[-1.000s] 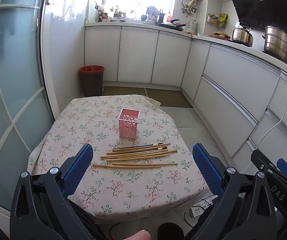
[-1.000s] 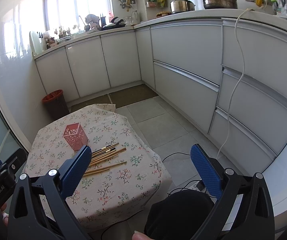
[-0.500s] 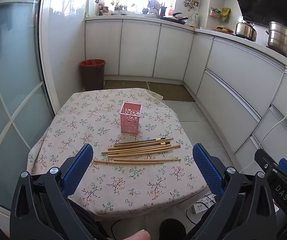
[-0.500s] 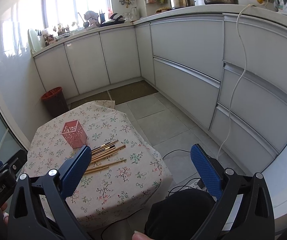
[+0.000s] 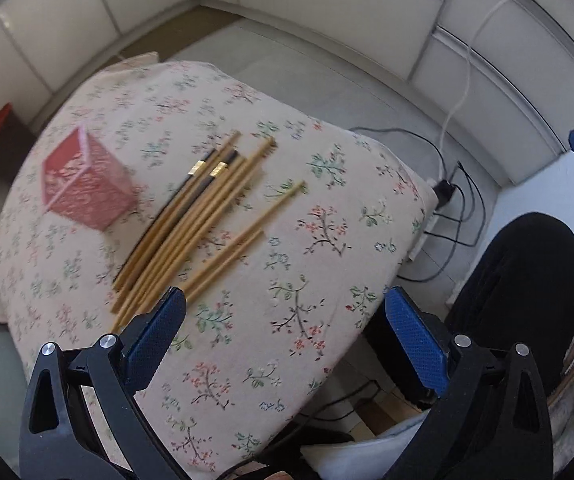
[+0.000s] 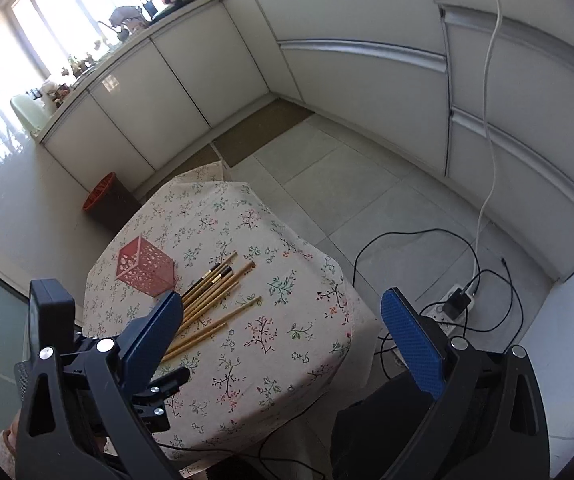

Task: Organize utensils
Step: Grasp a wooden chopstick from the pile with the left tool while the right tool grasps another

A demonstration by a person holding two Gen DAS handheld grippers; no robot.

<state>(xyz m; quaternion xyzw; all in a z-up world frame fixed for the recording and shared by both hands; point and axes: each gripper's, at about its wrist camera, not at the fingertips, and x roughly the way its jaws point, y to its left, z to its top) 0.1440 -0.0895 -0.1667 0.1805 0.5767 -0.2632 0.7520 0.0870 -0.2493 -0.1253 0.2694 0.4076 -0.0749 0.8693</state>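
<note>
Several wooden chopsticks (image 5: pixel 203 216) lie in a loose bundle on the flowered tablecloth (image 5: pixel 279 280), two of them apart to the right; the chopsticks (image 6: pixel 215 300) also show in the right wrist view. A pink perforated holder (image 5: pixel 85 186) stands upright just left of them, seen as the pink holder (image 6: pixel 145 270) from the right. My left gripper (image 5: pixel 285 324) hovers open over the near part of the table, nothing between its blue pads. My right gripper (image 6: pixel 281 320) is open too, higher up and to the right of the table.
White kitchen cabinets (image 6: pixel 327 40) line the back and right. A power strip (image 6: pixel 457 304) with cables lies on the tiled floor by the table. A red-rimmed bin (image 6: pixel 105 200) stands behind the table. A person's dark trouser leg (image 5: pixel 519 288) is at the right.
Both grippers have swung down and forward toward the table; the left view now looks steeply down on the chopsticks and holder. Chopsticks and holder have not moved.
</note>
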